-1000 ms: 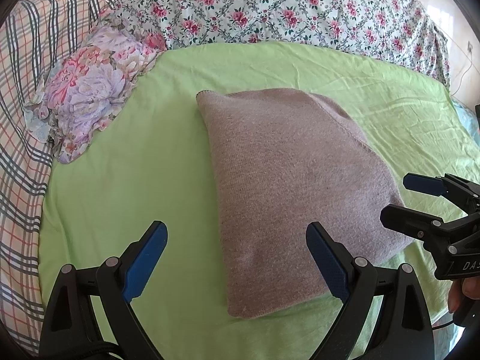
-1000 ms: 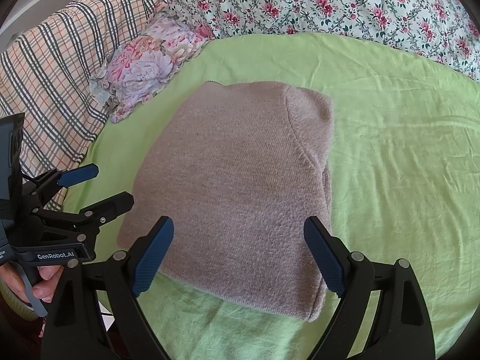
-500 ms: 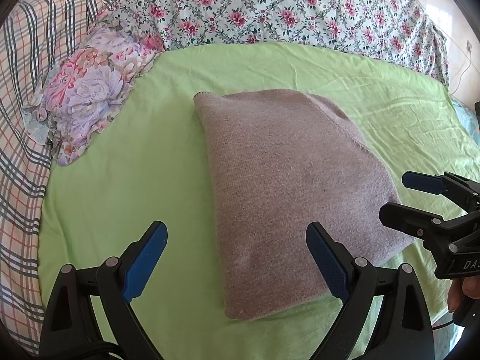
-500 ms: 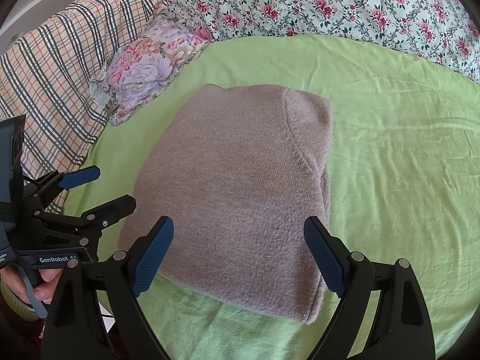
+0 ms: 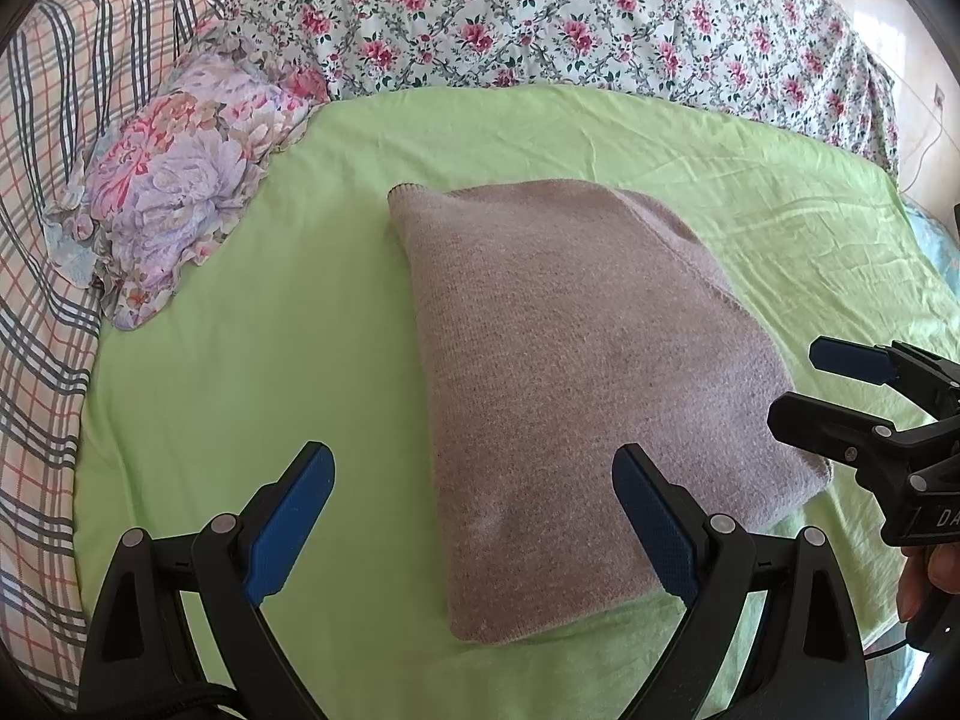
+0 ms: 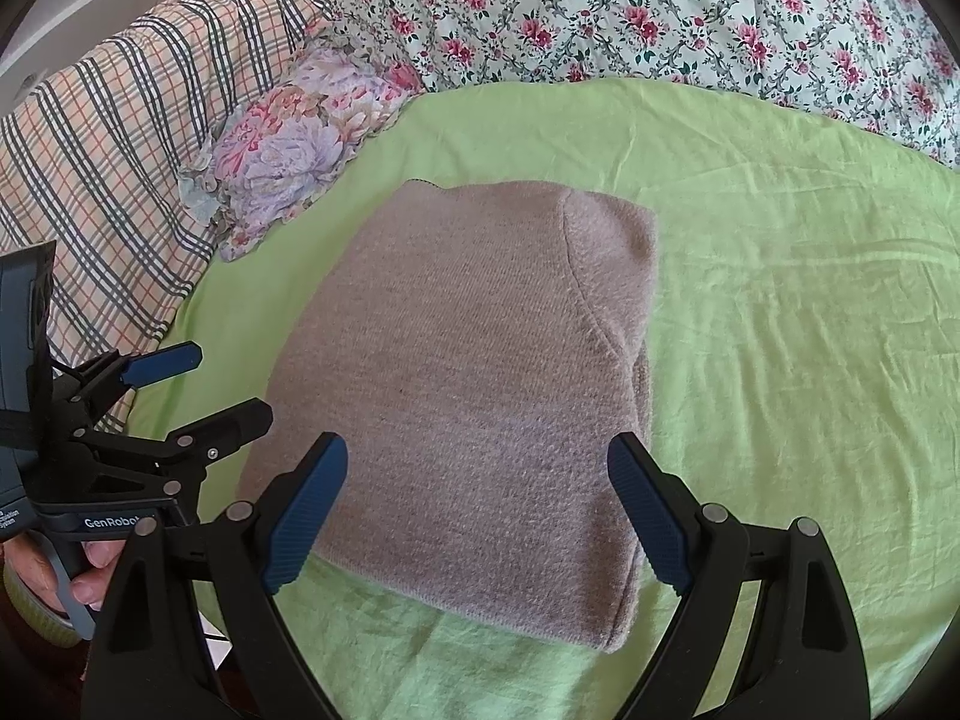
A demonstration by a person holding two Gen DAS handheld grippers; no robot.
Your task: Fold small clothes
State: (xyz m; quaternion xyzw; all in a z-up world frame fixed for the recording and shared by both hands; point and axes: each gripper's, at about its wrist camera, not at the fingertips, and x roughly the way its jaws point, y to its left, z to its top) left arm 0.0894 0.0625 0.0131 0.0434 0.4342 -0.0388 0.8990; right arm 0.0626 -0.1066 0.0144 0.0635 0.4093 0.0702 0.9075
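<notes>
Green sheet (image 5: 252, 360) spread wide across the bed, floral quilt (image 5: 540, 18) bunched along the far side, and our folded mauve sweater (image 5: 576, 372) lying flat mid-sheet. We've got the left gripper (image 5: 474, 516) hovering over its near left corner, fingers spread wide, empty. The right gripper (image 6: 477, 507) hangs above the near edge, fingers apart too, touching nothing.
</notes>
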